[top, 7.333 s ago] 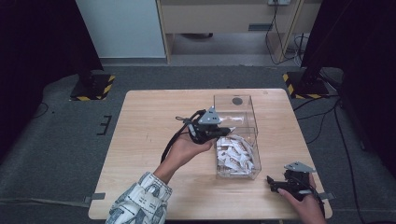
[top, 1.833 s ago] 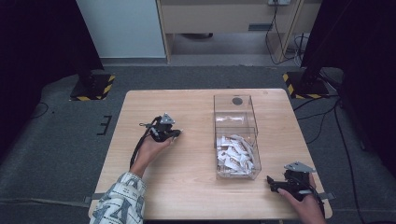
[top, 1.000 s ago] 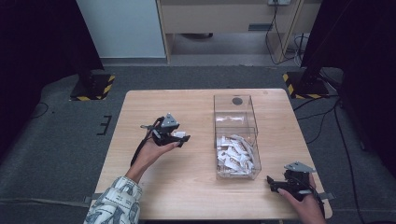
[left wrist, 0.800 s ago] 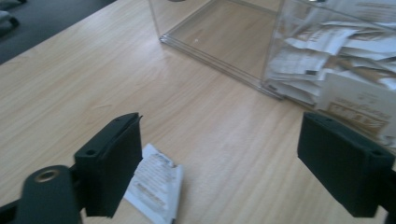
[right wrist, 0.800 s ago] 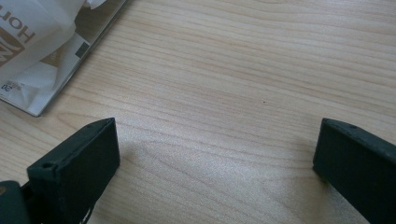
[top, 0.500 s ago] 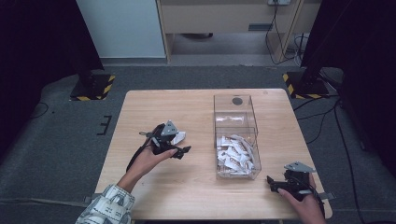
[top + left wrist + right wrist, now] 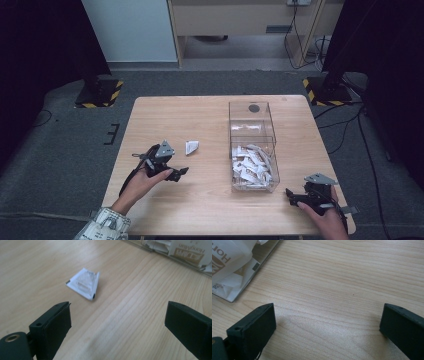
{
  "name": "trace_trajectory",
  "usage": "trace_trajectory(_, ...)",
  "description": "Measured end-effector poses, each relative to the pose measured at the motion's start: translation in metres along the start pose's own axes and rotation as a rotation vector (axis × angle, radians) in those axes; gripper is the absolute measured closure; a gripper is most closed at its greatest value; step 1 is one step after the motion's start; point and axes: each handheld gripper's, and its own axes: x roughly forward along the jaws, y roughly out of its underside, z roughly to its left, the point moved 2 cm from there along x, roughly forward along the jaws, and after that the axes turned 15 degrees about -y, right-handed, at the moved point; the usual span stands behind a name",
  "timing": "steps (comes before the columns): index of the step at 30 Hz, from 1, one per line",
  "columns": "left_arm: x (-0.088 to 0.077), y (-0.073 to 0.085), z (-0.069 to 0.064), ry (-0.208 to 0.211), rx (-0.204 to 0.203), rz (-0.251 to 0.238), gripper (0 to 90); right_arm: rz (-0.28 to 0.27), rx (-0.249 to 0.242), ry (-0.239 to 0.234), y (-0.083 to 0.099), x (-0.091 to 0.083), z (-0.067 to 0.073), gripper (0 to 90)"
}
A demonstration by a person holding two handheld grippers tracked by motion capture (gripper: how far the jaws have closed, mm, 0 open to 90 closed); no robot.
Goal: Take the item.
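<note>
High view
Left gripper (image 7: pixel 176 173): held over the near-left part of the table (image 7: pixel 210 115), jaws spread wide after just opening, nothing between them, touching nothing.
White sachet (image 7: pixel 191 147): flat on the wood, ahead of the left gripper and a little to its right, released and apart from the jaws.
Clear box (image 7: pixel 252 150): well right of the left gripper, near half heaped with white sachets, far half bare with a dark round spot on its floor.
Right gripper (image 7: pixel 295 196): low at the near-right corner, just right of the box's near end, jaws parted and empty.
Open room: bare wood between left gripper and box; table's left edge near the left hand; near edge close under the right hand.

Left gripper view
Jaws: wide apart, pads (image 7: pixel 58 326) clear, bare wood between.
White sachet (image 7: pixel 83 283): folded to a wedge, ahead and left of centre, beyond the jaw tips, not touched.
Clear box (image 7: pixel 175 257): wall across the far right, printed sachets behind it.

Right gripper view
Jaws: spread wide, nothing gripped, hovering just over the wood.
Clear box (image 7: pixel 262 261): corner ahead on the left, printed sachets pressed inside; open tabletop ahead and to the right.
</note>
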Motion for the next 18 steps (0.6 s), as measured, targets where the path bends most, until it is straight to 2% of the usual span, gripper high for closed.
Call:
trace_trajectory(7, -0.004, 0.031, 0.002, 0.004, -0.018, 0.050, 5.5, 0.000, 0.001, 0.001, 0.000, 0.000, 0.000, 0.9)
trace_trajectory(15, 0.002, 0.054, 0.012, -0.057, -0.022, 0.103, 4.4, 0.000, 0.002, 0.002, 0.000, 0.000, 0.000, 0.9)
trace_trajectory(18, 0.003, 0.056, 0.014, -0.070, -0.016, 0.100, 4.3, 0.000, 0.002, 0.002, 0.000, 0.000, 0.000, 0.8)
